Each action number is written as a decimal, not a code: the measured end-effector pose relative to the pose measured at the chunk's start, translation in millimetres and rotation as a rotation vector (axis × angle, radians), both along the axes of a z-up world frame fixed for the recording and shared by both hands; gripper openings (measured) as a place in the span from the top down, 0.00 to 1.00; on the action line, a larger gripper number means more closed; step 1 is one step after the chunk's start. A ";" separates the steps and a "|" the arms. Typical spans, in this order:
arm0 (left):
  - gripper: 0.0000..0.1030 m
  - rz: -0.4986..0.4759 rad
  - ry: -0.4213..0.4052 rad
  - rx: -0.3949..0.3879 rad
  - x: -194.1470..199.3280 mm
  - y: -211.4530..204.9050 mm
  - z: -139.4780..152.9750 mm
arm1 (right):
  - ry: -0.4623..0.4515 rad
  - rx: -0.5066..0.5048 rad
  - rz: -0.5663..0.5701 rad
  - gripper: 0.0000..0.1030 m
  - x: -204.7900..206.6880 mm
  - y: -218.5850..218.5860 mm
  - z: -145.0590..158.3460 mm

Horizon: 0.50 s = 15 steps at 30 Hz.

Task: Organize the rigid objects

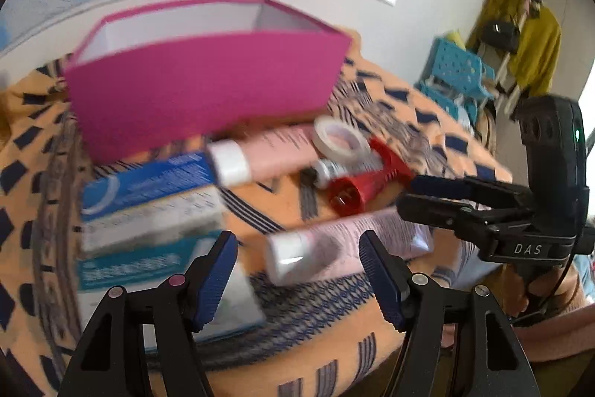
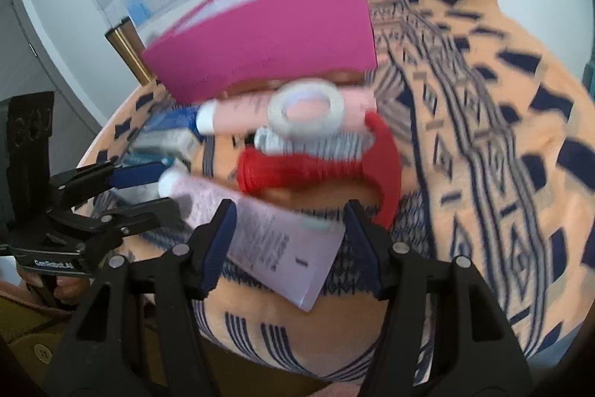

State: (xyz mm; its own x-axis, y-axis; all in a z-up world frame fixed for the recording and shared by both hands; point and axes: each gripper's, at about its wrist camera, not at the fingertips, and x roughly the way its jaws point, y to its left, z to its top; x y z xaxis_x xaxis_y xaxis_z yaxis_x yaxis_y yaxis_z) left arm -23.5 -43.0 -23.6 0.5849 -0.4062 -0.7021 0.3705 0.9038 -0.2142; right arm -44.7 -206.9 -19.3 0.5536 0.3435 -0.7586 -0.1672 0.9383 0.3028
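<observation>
Both my grippers hover over the tabletop (image 1: 372, 352), covered in an orange patterned cloth. Left gripper (image 1: 297, 270) has its fingers about half open, nothing between the pads. Right gripper (image 2: 288, 244) the same, half open, holding nothing.

Nearest thing is the pale lilac tube (image 1: 346, 246), lying flat, white cap to the left, flat crimped tail to the right. I'd guess it is light, soft-walled and slick, so it squashes; best taken across the stiffer cap end or shoulder.

Behind it lies a red plastic plug-like piece (image 1: 357, 188), hard and ribbed, probably easy to pinch at the narrow neck. On it leans a white tape roll (image 1: 340, 138), a stiff ring. A pink tube (image 1: 267, 155) lies just beyond, and at left sit stacked blue and white cartons (image 1: 148, 211), light and crushable.

Far behind stands the magenta box (image 1: 204, 88), open-topped, rigid card, apparently empty.
</observation>
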 end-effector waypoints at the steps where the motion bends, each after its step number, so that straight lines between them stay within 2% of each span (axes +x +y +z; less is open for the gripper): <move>1: 0.32 0.020 -0.011 -0.011 1.5 7.8 3.9 | -0.013 0.001 0.008 0.40 1.3 1.0 4.4; 4: 0.32 0.127 -0.044 -0.003 6.7 39.5 12.5 | -0.051 0.019 0.070 0.40 8.3 12.8 16.2; 8: 0.32 0.246 -0.002 0.028 26.3 79.4 2.5 | -0.052 0.075 0.178 0.40 26.0 48.6 18.5; 11: 0.33 0.284 0.037 0.039 39.3 95.0 -9.4 | -0.028 0.076 0.240 0.44 42.1 79.8 11.5; 13: 0.34 0.291 0.056 0.033 44.6 100.7 -15.6 | 0.007 0.090 0.265 0.55 53.6 96.0 4.3; 15: 0.34 0.283 0.074 0.015 49.1 105.7 -20.5 | 0.037 0.101 0.283 0.56 63.3 109.6 -3.4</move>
